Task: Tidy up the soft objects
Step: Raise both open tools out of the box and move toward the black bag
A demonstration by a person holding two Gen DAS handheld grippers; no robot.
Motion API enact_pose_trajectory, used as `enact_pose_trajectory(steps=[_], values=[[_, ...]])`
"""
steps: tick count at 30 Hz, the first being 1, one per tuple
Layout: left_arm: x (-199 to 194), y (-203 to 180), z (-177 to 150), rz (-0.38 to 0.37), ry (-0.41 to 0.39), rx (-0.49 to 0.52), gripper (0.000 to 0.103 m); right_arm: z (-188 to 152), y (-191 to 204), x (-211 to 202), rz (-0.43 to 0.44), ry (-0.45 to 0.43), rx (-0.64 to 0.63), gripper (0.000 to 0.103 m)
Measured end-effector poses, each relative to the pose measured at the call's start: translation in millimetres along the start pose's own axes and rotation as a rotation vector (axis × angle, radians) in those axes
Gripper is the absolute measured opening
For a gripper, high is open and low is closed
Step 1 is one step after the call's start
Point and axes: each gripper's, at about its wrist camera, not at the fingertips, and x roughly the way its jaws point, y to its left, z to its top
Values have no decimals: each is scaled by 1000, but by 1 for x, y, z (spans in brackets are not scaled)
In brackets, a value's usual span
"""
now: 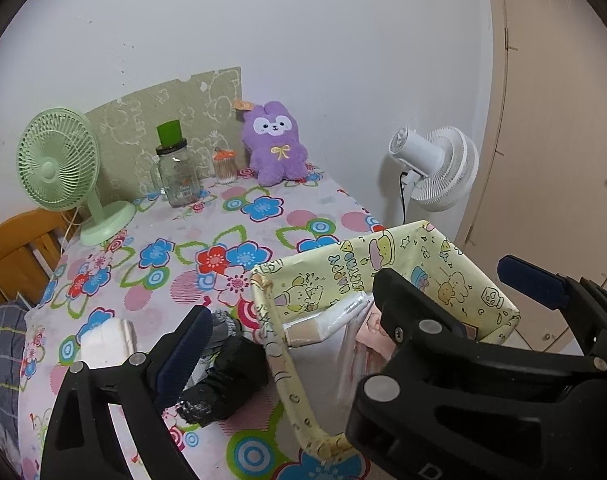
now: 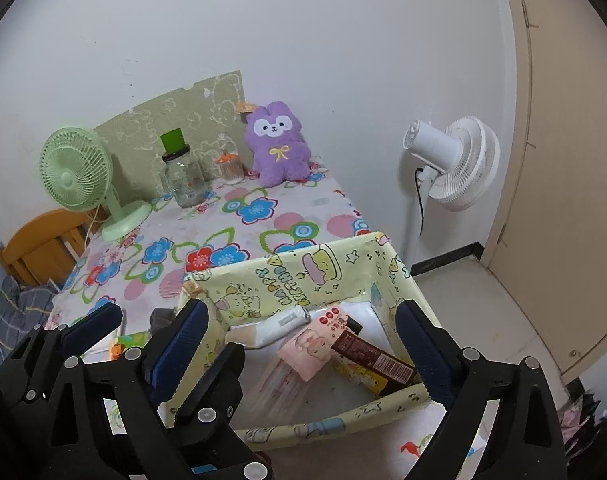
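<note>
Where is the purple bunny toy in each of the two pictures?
Left wrist view: the purple bunny toy sits at the far end of the table, against the wall, just above the middle of the picture.
Right wrist view: the same toy is at the far end too, again just above the middle.
Shared landmark: the green fan stands far to its left in both.

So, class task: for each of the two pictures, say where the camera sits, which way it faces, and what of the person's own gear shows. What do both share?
Left wrist: sits on the left tool, looks forward and down over the table toward the wall; its open fingers straddle the box rim.
Right wrist: sits on the right tool, same heading, over the box; its open fingers and the left tool show.
Shared: box, purple plush, both fans.
</note>
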Motion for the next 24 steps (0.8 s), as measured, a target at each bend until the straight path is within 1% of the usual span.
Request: enact_pose_trajectory(steps=[3, 7, 13, 21, 24], values=[[-10, 4, -2, 6, -16, 4, 97, -2, 6, -8, 5, -5, -15, 100], [-22, 12, -6, 4, -34, 3, 97, -4, 17, -18, 8, -31, -44, 101], [-38, 25, -14, 10, -47, -2, 97, -8, 36, -31, 21, -40, -73, 103], [-56, 44, -27, 35, -61, -18, 97, -19, 63, -45, 61, -71, -121, 103], [-62, 49, -32, 40, -71, -20, 97, -22, 70, -48, 92, -79, -134, 103]])
